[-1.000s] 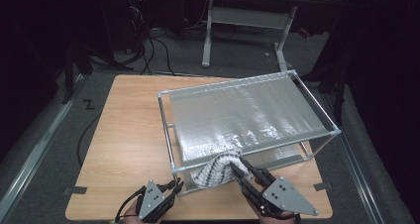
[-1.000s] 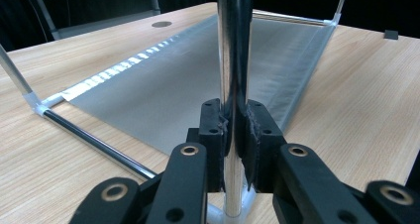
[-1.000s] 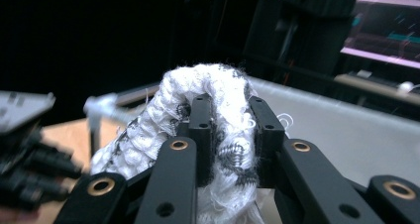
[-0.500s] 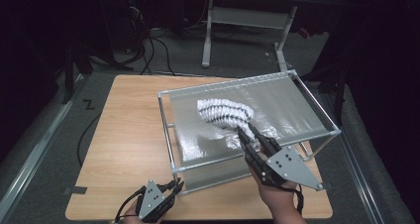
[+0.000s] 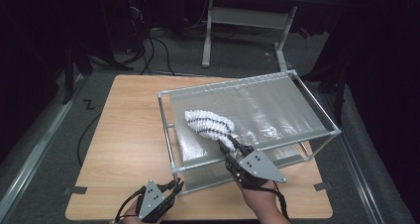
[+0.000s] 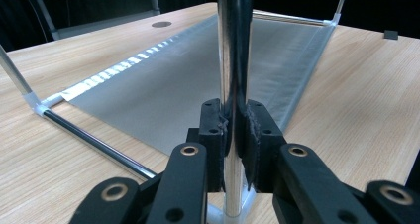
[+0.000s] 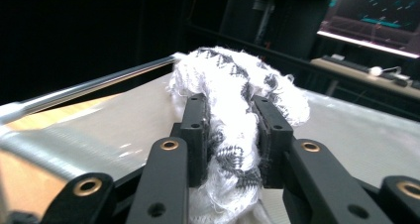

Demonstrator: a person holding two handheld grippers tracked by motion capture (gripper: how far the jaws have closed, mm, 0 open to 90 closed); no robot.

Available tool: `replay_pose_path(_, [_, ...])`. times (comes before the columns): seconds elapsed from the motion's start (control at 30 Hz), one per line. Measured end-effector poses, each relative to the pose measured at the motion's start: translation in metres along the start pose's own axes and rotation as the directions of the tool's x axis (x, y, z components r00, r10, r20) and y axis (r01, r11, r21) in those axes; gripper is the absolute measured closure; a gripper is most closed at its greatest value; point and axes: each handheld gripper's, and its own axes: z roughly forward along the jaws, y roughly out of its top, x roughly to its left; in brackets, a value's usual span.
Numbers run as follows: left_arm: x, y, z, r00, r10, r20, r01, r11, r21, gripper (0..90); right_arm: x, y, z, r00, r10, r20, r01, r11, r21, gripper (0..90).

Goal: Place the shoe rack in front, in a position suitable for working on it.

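Right gripper view: your right gripper [image 7: 232,135] has just been easing open, the cloth [image 7: 233,85] between its jaws (lying on the rack's mesh [image 5: 267,105]); your left gripper [image 6: 233,135] clamps the rack's corner post [image 6: 234,45].

Light falls from above onto the wooden surface [image 5: 129,135], which shows bright and evenly lit, while the room around it sinks into near black. The mesh sheet [image 5: 257,110] throws back a pale sheen, with a streak of glare along its edge in the left gripper view. The upright metal post [image 6: 233,45] carries a hard reflection (sharp enough to mirror). In the right gripper view the far monitor [image 7: 376,11] is soft and blurred.
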Motion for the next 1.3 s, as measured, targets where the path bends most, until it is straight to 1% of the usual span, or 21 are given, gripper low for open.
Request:
replay_pose_path(0.07, [0.000, 0.000, 0.000, 1.0000, 0.000, 0.000, 0.000, 1.0000, 0.001, 79.7, 0.006, -0.002, 0.001, 0.9998, 0.005, -0.021, -0.005, 1.000, 0.005, 68.9])
replay_pose_path(0.13, [0.000, 0.000, 0.000, 1.0000, -0.001, 0.000, 0.001, 1.0000, 0.001, 79.8, 0.010, -0.003, 0.002, 0.9995, 0.009, -0.030, -0.009, 1.000, 0.006, 67.5])
replay_pose_path(0.23, [0.000, 0.000, 0.000, 1.0000, -0.004, 0.001, 0.004, 1.0000, -0.001, 79.8, 0.015, -0.003, 0.003, 0.9977, 0.043, -0.053, -0.042, 0.999, 0.008, 65.4])
replay_pose_path(0.3, [0.000, 0.000, 0.000, 1.0000, -0.004, 0.002, 0.004, 1.0000, -0.002, 79.8, 0.019, -0.003, 0.004, 0.9955, 0.056, -0.077, -0.055, 0.998, 0.010, 62.3])
replay_pose_path(0.4, [0.000, 0.000, 0.000, 1.0000, -0.005, 0.004, 0.005, 1.0000, -0.002, 79.8, 0.028, -0.002, 0.006, 0.9883, 0.080, -0.129, -0.080, 0.997, 0.009, 58.2])
replay_pose_path(0.47, [0.000, -0.001, 0.000, 1.0000, -0.006, 0.005, 0.006, 1.0000, -0.002, 79.8, 0.034, -0.001, 0.008, 0.9834, 0.081, -0.163, -0.082, 0.997, 0.002, 55.8])
replay_pose_path(0.57, [0.000, -0.001, 0.000, 1.0000, -0.008, 0.005, 0.008, 1.0000, -0.002, 79.8, 0.041, 0.000, 0.010, 0.9763, 0.088, -0.198, -0.091, 0.996, -0.007, 53.3])
replay_pose_path(0.67, [0.000, -0.001, 0.000, 0.9999, -0.008, 0.006, 0.008, 1.0000, -0.001, 79.8, 0.045, 0.003, 0.009, 0.9719, 0.090, -0.217, -0.097, 0.995, -0.024, 50.9])
replay_pose_path(0.73, [0.000, -0.001, 0.000, 1.0000, -0.008, 0.006, 0.008, 1.0000, -0.001, 79.7, 0.044, 0.005, 0.005, 0.9723, 0.097, -0.213, -0.109, 0.993, -0.043, 48.8])
replay_pose_path(0.8, [0.000, -0.001, 0.000, 0.9999, -0.009, 0.006, 0.009, 1.0000, -0.001, 79.8, 0.042, 0.007, 0.002, 0.9759, 0.101, -0.193, -0.116, 0.991, -0.066, 48.7])
replay_pose_path(0.87, [0.000, -0.001, 0.000, 0.9999, -0.009, 0.006, 0.009, 1.0000, -0.001, 79.8, 0.039, 0.008, 0.001, 0.9779, 0.114, -0.175, -0.128, 0.989, -0.072, 48.7])
replay_pose_path(1.0, [0.000, -0.001, 0.000, 1.0000, -0.008, 0.005, 0.008, 1.0000, 0.000, 79.7, 0.035, 0.006, 0.009, 0.9801, 0.130, -0.150, -0.136, 0.990, -0.035, 49.3])
replay_pose_path(1.1, [0.000, -0.001, 0.000, 1.0000, -0.008, 0.005, 0.008, 1.0000, 0.001, 79.7, 0.036, 0.001, 0.018, 0.9755, 0.148, -0.163, -0.144, 0.989, 0.037, 50.4])
replay_pose_path(1.13, [0.000, -0.001, 0.000, 0.9999, -0.008, 0.006, 0.008, 1.0000, 0.002, 79.7, 0.037, -0.001, 0.020, 0.9729, 0.154, -0.173, -0.149, 0.988, 0.043, 52.0])
replay_pose_path(1.17, [0.000, -0.001, 0.000, 0.9999, -0.009, 0.006, 0.009, 1.0000, 0.002, 79.7, 0.039, -0.002, 0.020, 0.9732, 0.147, -0.177, -0.142, 0.989, 0.042, 54.4])
replay_pose_path(1.3, [0.000, -0.001, 0.001, 0.9999, -0.008, 0.006, 0.008, 1.0000, 0.003, 79.7, 0.049, -0.002, 0.018, 0.9797, 0.099, -0.174, -0.096, 0.995, 0.025, 67.4])
